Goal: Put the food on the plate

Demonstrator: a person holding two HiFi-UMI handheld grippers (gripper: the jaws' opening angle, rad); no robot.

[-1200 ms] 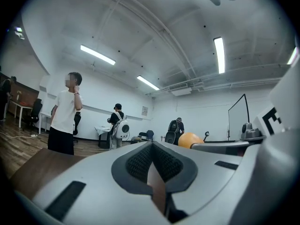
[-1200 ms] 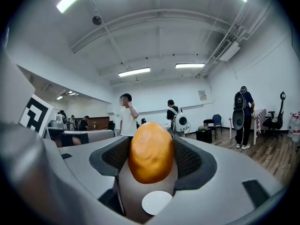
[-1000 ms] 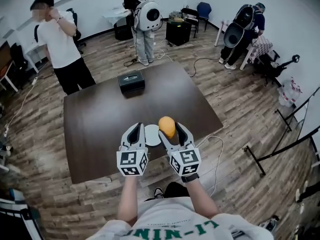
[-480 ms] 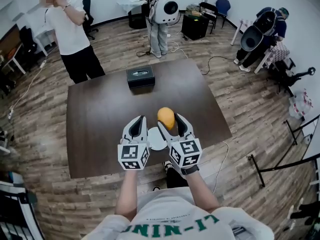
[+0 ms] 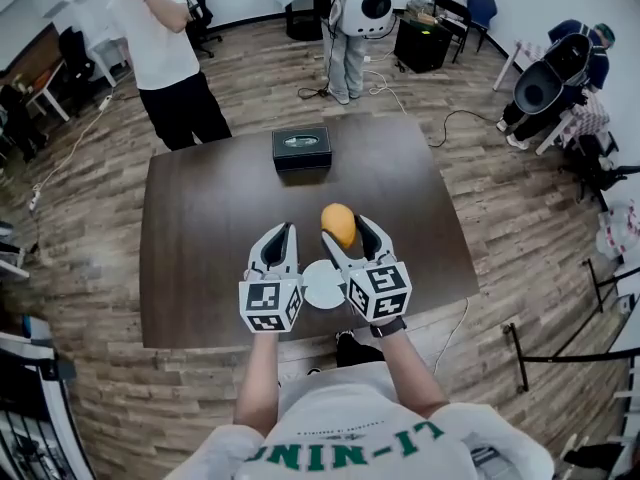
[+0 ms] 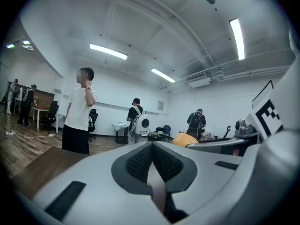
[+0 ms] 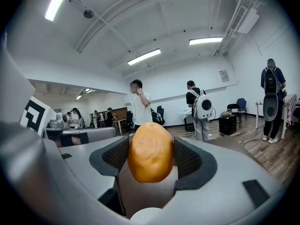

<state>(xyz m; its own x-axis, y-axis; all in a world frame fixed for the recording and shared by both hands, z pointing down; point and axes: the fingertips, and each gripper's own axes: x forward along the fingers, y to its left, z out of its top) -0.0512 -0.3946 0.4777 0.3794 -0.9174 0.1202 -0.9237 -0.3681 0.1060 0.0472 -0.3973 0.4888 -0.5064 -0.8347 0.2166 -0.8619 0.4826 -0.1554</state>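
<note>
An orange-yellow oval piece of food (image 5: 339, 225) is held above the dark wooden table (image 5: 220, 218), with my right gripper (image 5: 341, 230) shut on it. In the right gripper view the food (image 7: 151, 152) sits between both ribbed pads (image 7: 190, 159). A small white plate (image 5: 322, 284) lies near the table's front edge, between the two grippers and just nearer me than the food; its rim (image 7: 149, 216) shows at the bottom of the right gripper view. My left gripper (image 5: 279, 236) hovers left of the plate, and its jaws (image 6: 152, 161) meet with nothing between them.
A black box (image 5: 301, 149) sits at the table's far edge. One person in a white shirt (image 5: 165, 48) stands past the far left corner, another wearing a round backpack (image 5: 362, 13) behind the table. Chairs, people and cables (image 5: 455, 118) fill the right side.
The head view has swung, so the table sits more centred. The right gripper, still holding the food, now appears a little farther past the plate. The left gripper keeps its place beside it.
</note>
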